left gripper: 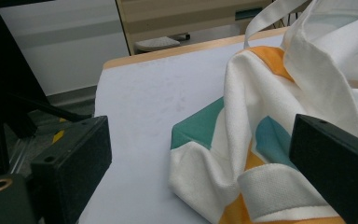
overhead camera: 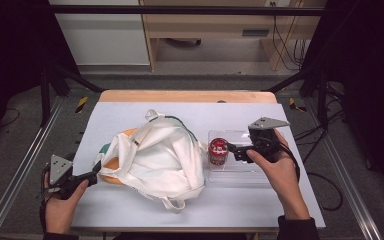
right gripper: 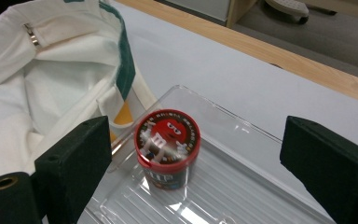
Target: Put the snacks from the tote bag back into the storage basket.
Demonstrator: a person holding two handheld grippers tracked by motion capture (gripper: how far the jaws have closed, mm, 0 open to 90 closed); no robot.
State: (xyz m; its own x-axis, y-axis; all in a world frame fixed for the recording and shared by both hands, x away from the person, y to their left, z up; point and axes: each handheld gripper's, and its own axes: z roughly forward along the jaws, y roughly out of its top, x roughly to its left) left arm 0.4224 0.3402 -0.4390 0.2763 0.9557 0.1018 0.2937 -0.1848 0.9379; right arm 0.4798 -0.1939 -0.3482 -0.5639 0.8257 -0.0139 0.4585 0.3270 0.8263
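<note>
The right tongs [right gripper: 196,172] were held wide apart just before the red candy tub [right gripper: 168,147] standing in the clear tray [overhead camera: 240,176] on the desk [overhead camera: 190,107], so a grab seemed next, while the left tongs [left gripper: 200,172], apart too, waited at the cloth bag [overhead camera: 155,157].

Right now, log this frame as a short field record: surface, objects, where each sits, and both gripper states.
surface: white table top with a wooden far edge
bag: white tote bag with orange and teal patches, lying slumped at the centre
tray: clear plastic tray just right of the bag
tub: red-lidded candy tub, upright at the tray's left end
left gripper: open, at the bag's near-left corner
right gripper: open, jaws either side of the tub, not touching it
</note>
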